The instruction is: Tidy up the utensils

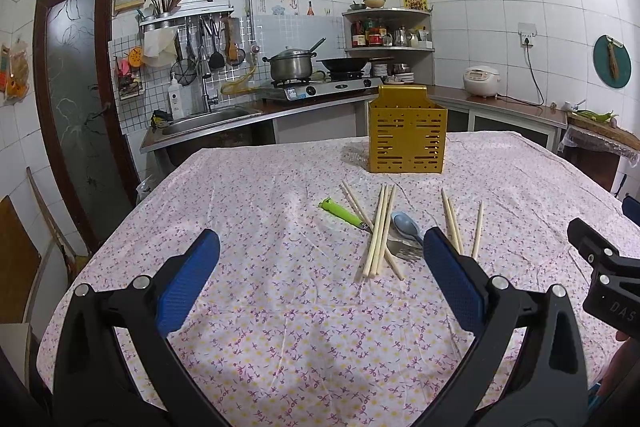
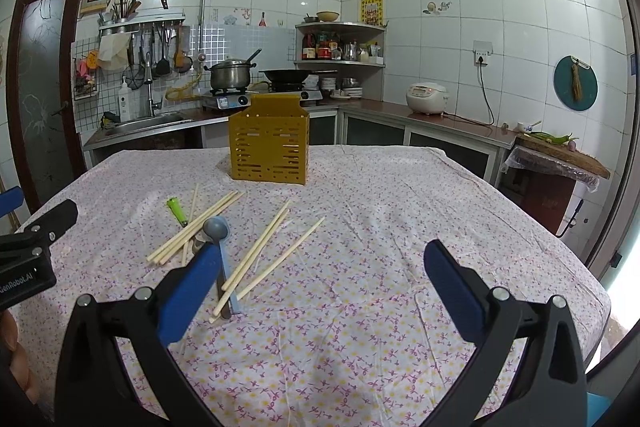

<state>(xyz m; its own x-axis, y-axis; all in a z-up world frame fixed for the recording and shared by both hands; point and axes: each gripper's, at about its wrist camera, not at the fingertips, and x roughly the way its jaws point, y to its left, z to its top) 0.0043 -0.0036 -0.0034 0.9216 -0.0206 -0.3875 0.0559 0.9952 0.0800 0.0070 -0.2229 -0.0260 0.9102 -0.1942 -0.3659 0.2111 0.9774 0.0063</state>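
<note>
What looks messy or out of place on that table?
The chopsticks lie scattered and crossed on the tablecloth, tangled with a blue spoon, a fork and a green-handled tool. None are in the yellow holder behind them.

The bench [image 1: 248, 299] wears a floral cloth [image 2: 360, 327]. At its far middle stands a yellow slotted box [image 1: 406, 143]. Nearer lie loose chopsticks [image 1: 380, 227]: a crossed bunch, then a pair and a single well to the right. A green-handled utensil [image 1: 340, 211], a blue spoon [image 1: 405, 223] and a fork [image 1: 404, 251] lie among the bunch.
</note>
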